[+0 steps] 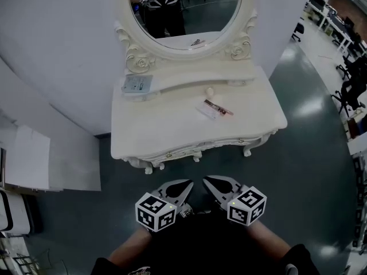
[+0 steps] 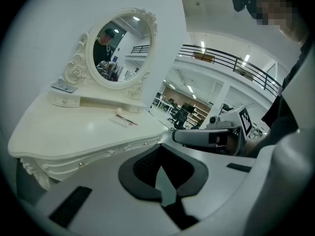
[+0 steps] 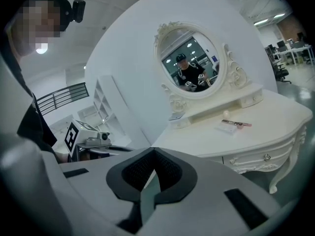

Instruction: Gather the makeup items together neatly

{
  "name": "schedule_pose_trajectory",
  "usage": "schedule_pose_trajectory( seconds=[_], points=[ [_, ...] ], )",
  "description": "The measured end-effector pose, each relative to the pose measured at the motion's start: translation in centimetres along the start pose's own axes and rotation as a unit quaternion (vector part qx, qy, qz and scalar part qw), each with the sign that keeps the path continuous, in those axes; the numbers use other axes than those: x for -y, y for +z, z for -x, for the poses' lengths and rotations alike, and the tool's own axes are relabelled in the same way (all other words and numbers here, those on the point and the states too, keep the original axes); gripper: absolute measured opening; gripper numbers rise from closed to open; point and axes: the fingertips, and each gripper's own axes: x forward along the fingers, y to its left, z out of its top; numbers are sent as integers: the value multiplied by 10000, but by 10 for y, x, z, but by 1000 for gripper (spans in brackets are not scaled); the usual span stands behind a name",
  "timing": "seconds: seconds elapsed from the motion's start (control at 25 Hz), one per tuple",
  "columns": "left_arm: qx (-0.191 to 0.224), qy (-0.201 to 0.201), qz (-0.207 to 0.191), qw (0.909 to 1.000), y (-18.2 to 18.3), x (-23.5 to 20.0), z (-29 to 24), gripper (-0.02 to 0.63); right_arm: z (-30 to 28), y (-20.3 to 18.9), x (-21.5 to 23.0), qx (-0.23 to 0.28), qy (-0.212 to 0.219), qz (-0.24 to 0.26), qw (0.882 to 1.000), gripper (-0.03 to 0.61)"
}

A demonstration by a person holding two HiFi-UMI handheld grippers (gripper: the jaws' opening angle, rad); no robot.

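Makeup items [image 1: 214, 109] on white dressing table [image 1: 160, 128] | glossy floor [image 1: 309, 171] | white wall [image 1: 57, 44]

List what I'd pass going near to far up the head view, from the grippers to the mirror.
left gripper and right gripper side by side, both shut → dressing table front edge → white packet with pink stick → small cream ball → raised shelf → oval mirror

Left gripper [image 1: 184, 187]: jaws together, nothing between them.
Right gripper [image 1: 210, 183]: jaws together, empty, just beside the left.
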Motion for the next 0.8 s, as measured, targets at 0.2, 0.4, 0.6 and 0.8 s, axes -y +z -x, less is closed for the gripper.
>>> schedule_pose_trajectory(
  seconds=[0.2, 0.4, 0.6, 0.8],
  points=[
    [13, 9, 12, 10000, 4, 1, -9, 9, 5, 3, 6, -98, -11, 49, 9999, 29],
    [46, 62, 94, 9999, 15, 0, -30, 9, 12, 15, 30, -126, 8, -4, 9999, 29],
    [145, 400, 105, 9990, 35, -4, -52, 9, 14, 38, 63, -254, 213, 20, 9994, 29],
    [167, 753, 273, 9966, 48, -16, -82, 9, 11, 56, 107, -350, 357, 81, 9987, 29]
  ],
)
